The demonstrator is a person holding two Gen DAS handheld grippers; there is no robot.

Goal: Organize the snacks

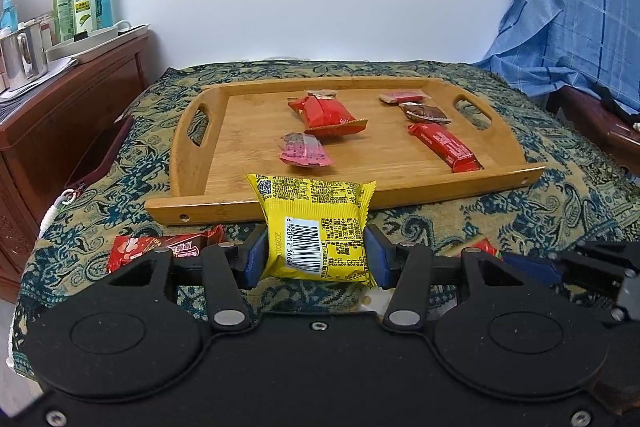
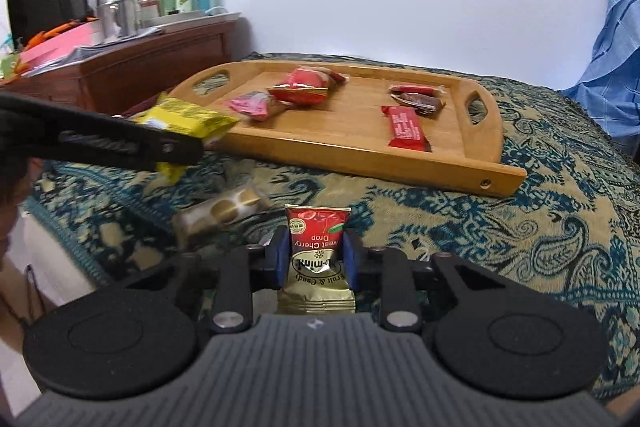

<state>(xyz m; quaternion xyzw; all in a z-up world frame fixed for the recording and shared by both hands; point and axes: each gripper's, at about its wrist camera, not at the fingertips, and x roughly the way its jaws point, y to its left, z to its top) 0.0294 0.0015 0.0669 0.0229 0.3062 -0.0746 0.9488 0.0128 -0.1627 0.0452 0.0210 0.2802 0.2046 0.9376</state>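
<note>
Ahead of both my grippers sits the bamboo tray (image 1: 192, 205) on the paisley blanket (image 2: 540, 227), several red wrapped snacks inside. My left gripper (image 1: 316, 251) is clamped on a yellow snack pack (image 1: 316, 219), just short of the tray's near rim. Right gripper (image 2: 316, 259) pinches a cherry candy sachet (image 2: 318, 235), well short of the tray.

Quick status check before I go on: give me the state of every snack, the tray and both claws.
Left claw: shut on yellow packet.
Yellow packet: held off the cloth, short of the tray.
Right claw: shut on cherry candy packet.
Cherry candy packet: gripped, upright.
Wooden tray: flat on the cloth, holding six snacks.
Gold biscuit pack: loose on the cloth.
Red packet: loose on the cloth.
</note>
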